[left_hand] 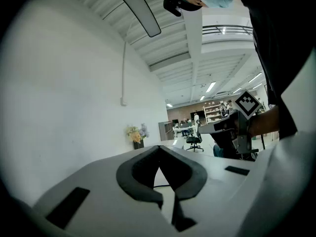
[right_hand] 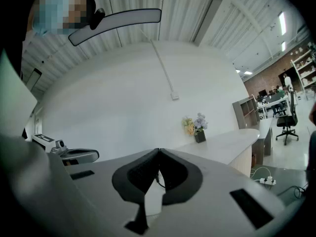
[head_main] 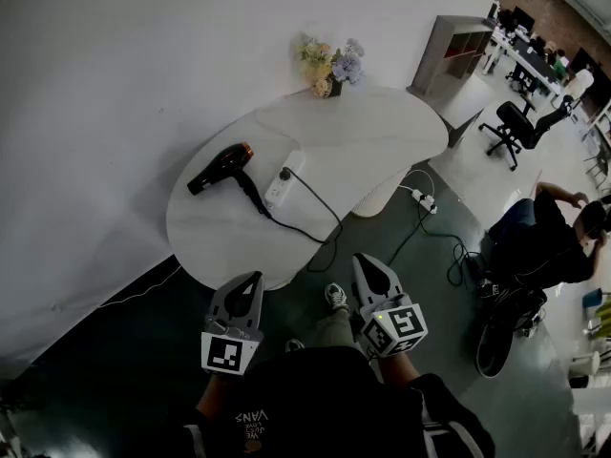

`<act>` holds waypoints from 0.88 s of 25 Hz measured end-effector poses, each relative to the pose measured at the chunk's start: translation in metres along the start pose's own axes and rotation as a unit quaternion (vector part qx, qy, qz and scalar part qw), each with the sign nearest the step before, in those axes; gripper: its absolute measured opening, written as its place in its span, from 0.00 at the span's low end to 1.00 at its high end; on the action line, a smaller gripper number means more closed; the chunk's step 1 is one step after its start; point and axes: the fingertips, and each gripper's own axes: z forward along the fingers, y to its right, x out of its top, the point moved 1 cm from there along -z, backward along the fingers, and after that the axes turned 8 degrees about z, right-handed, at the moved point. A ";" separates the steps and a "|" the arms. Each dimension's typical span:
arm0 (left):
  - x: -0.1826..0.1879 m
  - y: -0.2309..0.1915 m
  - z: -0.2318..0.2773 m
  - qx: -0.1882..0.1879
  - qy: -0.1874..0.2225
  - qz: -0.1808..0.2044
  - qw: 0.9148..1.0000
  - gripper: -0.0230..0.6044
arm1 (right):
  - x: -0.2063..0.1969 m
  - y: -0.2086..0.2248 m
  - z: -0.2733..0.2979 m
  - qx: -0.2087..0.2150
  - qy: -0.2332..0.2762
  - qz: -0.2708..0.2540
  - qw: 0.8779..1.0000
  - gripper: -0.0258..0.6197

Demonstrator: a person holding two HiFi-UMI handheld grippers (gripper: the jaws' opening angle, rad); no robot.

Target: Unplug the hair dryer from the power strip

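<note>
A black hair dryer (head_main: 221, 167) with an orange ring lies on the white rounded table (head_main: 382, 122), its nozzle towards the left. Its black cord (head_main: 256, 200) runs to the white power strip (head_main: 282, 183) lying beside it on the table. Both grippers hang in front of the person, well short of the table. My left gripper (head_main: 254, 277) is shut and holds nothing. My right gripper (head_main: 361, 259) is shut too, with nothing between its tips. In the left gripper view the left gripper (left_hand: 159, 147) points level at the table; so does the right gripper (right_hand: 159, 151) in the right gripper view.
A flower vase (head_main: 329, 65) stands at the table's far edge by the white wall. The strip's black lead (head_main: 320, 208) drops off the table to another power strip (head_main: 423, 198) on the floor. A seated person (head_main: 544, 246), office chair (head_main: 516, 127) and shelf (head_main: 453, 51) are at the right.
</note>
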 end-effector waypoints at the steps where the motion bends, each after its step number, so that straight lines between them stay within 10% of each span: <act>1: 0.000 0.000 0.001 -0.001 0.001 -0.001 1.000 0.07 | 0.000 0.001 0.001 0.000 -0.001 0.001 1.000 0.10; 22: -0.034 -0.031 0.140 0.037 -0.037 -0.042 0.998 0.18 | 0.024 0.088 0.130 0.060 -0.070 -0.015 0.996 0.12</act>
